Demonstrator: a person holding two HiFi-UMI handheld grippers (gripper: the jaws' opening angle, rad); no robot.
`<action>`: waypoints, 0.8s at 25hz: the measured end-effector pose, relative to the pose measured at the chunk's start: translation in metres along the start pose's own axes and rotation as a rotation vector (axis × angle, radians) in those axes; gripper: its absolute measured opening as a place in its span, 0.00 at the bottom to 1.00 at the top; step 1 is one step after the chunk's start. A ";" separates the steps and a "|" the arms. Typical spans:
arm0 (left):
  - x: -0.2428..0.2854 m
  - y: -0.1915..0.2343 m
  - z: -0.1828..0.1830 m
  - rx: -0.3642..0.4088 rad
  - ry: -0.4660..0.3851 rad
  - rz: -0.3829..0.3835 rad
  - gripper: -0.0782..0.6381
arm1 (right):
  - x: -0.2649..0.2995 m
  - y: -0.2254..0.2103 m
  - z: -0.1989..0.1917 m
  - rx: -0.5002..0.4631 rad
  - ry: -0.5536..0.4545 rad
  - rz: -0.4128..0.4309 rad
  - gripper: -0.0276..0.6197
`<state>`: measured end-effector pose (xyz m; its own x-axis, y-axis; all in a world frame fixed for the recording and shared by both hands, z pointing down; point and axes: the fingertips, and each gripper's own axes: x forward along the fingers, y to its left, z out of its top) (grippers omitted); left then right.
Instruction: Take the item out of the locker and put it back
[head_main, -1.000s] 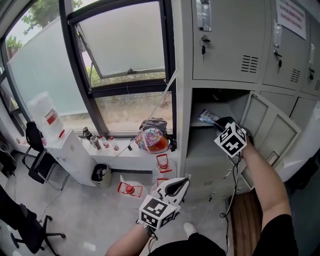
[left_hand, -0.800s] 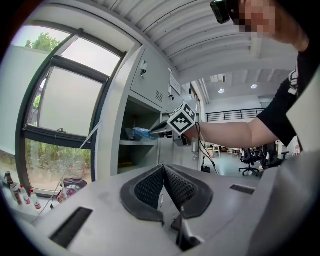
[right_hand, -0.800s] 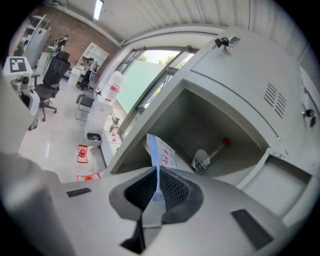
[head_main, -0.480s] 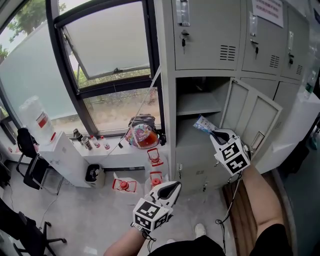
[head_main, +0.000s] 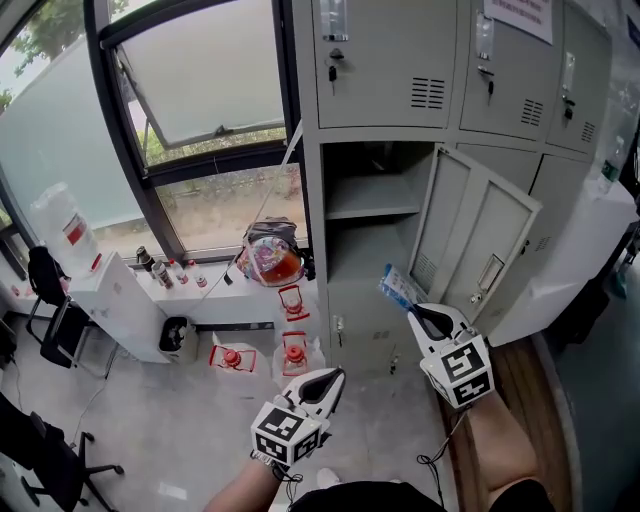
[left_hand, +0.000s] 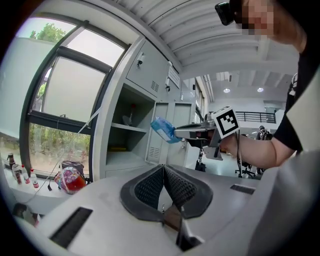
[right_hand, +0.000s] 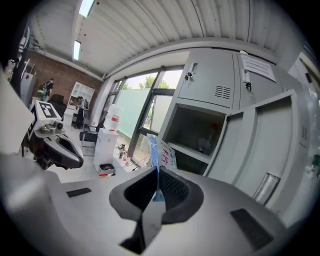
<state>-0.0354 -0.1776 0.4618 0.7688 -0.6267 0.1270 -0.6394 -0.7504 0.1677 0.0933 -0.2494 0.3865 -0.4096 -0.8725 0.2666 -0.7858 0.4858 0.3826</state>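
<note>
Head view puts our left hand-held gripper (head_main: 328, 380) nearest, low and out in front of us, its jaws pressed together on nothing. We judge that it is parked there because the job needs only one hand just now. Just beyond it and to the right, our right hand-held gripper (head_main: 422, 316) pinches a blue packet (head_main: 397, 289) by one end, so most of the packet stands clear ahead of the jaws. The right gripper view shows the thin packet edge-on between the pads. That end grip, we think, lets the free end lead the way back in. The packet is outside the locker (head_main: 313, 230), in the air before the lower part of the open compartment and near the door (head_main: 478, 240), which is swung wide to the right so the opening is unobstructed. Farther in, the shelf (head_main: 372, 208) crosses the compartment. With the packet outside, we judge the taking out done and the return not yet made.
</note>
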 end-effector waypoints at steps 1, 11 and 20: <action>0.002 -0.006 -0.001 -0.009 0.000 0.006 0.13 | -0.007 0.002 -0.005 0.013 -0.002 0.012 0.15; 0.016 -0.076 -0.020 -0.039 0.016 0.061 0.13 | -0.072 0.023 -0.074 0.104 0.027 0.134 0.15; 0.021 -0.130 -0.041 -0.054 0.026 0.101 0.13 | -0.119 0.038 -0.115 0.141 0.033 0.217 0.15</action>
<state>0.0641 -0.0846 0.4832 0.7007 -0.6926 0.1712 -0.7129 -0.6705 0.2054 0.1658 -0.1212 0.4711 -0.5624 -0.7451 0.3586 -0.7390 0.6474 0.1863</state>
